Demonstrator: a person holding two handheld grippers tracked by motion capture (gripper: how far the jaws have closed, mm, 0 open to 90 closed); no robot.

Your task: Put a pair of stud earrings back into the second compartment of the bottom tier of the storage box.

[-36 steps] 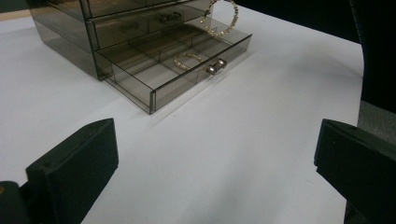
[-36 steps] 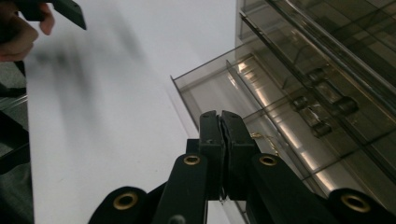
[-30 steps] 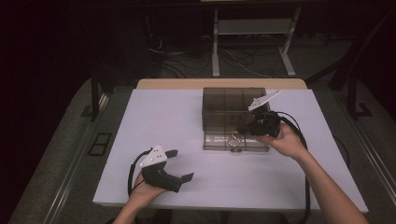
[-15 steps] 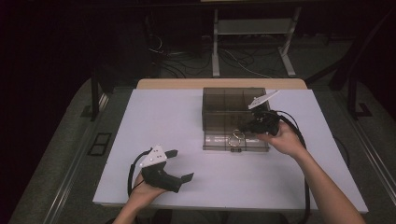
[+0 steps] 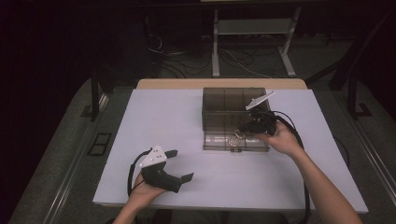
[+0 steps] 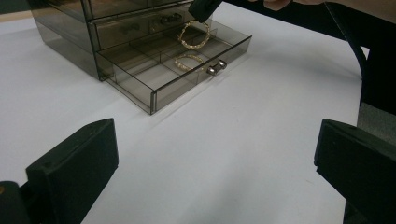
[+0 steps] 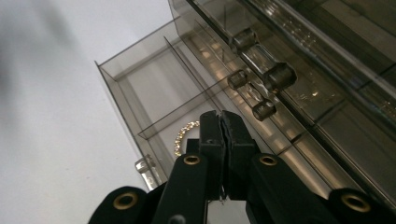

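Seemingly clamped on a gold chain bracelet (image 6: 194, 35), the right gripper (image 5: 250, 127) hangs directly above the smoky transparent plastic drawer (image 6: 196, 81).

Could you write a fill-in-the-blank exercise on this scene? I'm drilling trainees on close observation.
1. The smoked transparent plastic drawer box has its bottom drawer pulled ____.
2. The right gripper holds a gold ____ above that drawer.
3. A second gold ring lies ____ the drawer.
4. The left gripper has its jaws ____.

Missing: open; ring; inside; open

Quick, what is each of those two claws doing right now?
Left gripper: open, holding nothing.
Right gripper: shut on a gold bracelet above the open drawer.
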